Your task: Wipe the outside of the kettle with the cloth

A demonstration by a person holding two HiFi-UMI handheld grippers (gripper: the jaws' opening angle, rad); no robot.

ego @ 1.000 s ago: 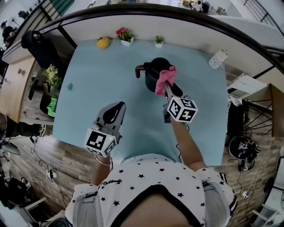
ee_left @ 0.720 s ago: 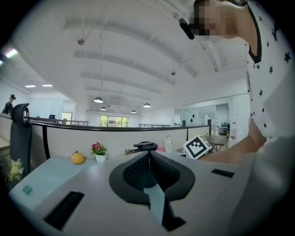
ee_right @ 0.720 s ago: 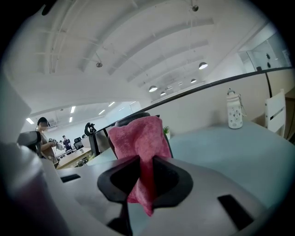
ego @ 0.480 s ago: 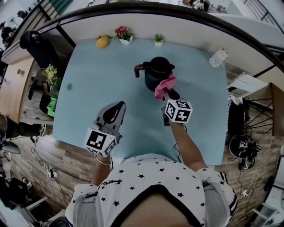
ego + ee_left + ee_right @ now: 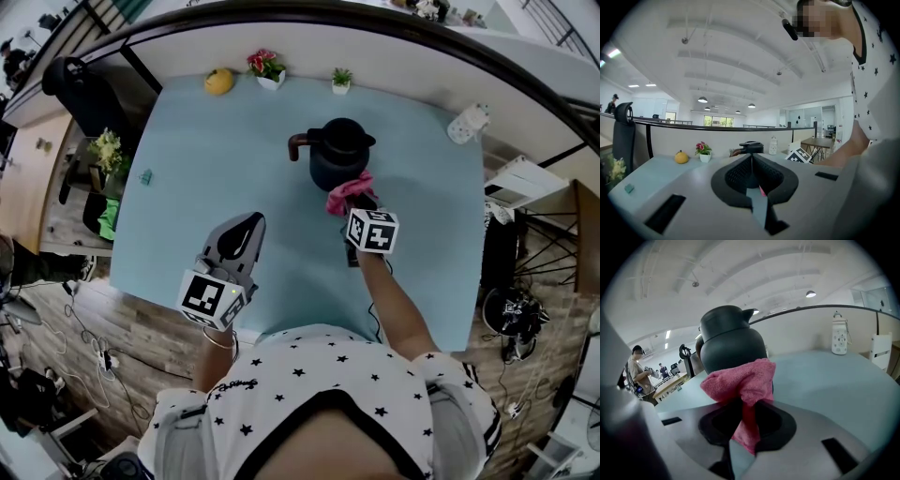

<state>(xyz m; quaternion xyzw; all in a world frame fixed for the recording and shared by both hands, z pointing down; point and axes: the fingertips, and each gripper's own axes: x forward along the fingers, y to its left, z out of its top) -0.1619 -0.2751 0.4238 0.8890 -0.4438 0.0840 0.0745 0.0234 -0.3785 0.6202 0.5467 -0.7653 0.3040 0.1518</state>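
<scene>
A dark kettle with a brown handle stands on the pale blue table, a little past its middle. My right gripper is shut on a pink cloth, which presses against the kettle's near lower side. From the right gripper view, the pink cloth bunches between the jaws right in front of the kettle. My left gripper hovers over the near left of the table, its jaws together and holding nothing. The kettle peeks over the shut jaws in the left gripper view.
Along the far edge sit a yellow fruit, a pot of red flowers and a small green plant. A white bottle lies at the far right corner. A small teal piece rests near the left edge.
My right gripper has drawn the pink cloth down the kettle's near side, from near the top to the lower body. The left gripper has stayed put.
</scene>
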